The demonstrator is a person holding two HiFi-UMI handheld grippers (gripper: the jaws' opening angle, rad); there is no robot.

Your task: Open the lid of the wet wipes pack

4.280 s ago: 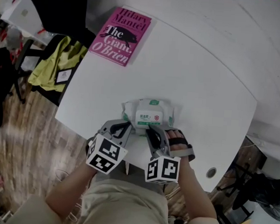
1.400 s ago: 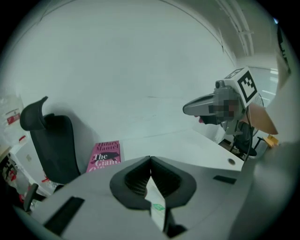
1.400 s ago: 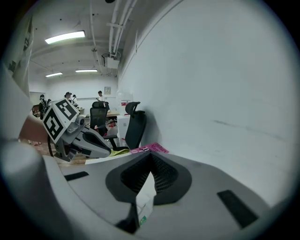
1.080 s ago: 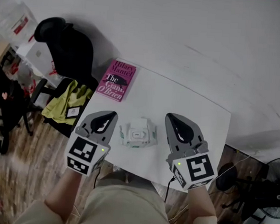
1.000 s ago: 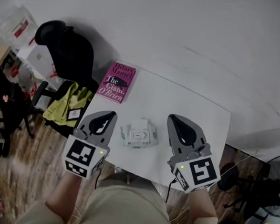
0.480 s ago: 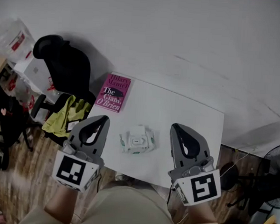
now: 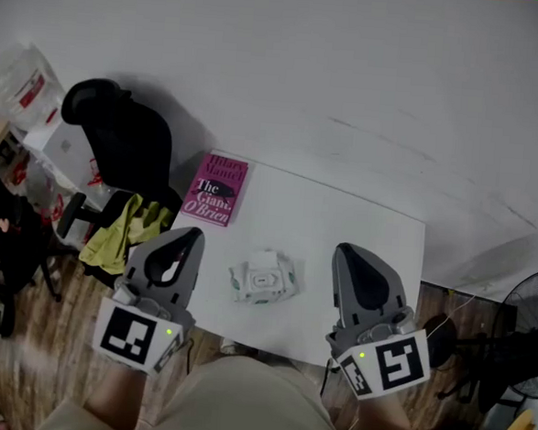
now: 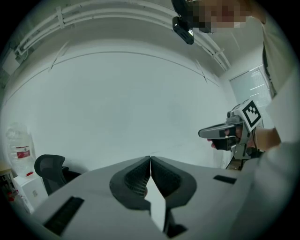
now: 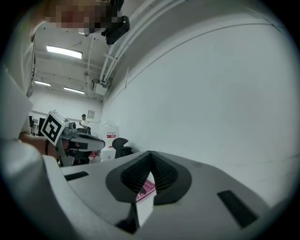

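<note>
The wet wipes pack lies on the white table in the head view, its white lid standing up at the pack's far side. My left gripper is held high to the left of the pack, jaws shut and empty. My right gripper is held high to the pack's right, also shut with nothing in it. In the left gripper view the left gripper shows its tips meeting against the wall, and the right gripper shows at the side. The right gripper shows closed tips in its own view.
A pink book lies at the table's far left corner, seen also as the book between the right jaws. A black office chair and a yellow cloth stand left of the table. A fan is at the right.
Both grippers have risen away from the table and drawn a little further apart. The pack, held between them several seconds ago, lies free with its lid up.
</note>
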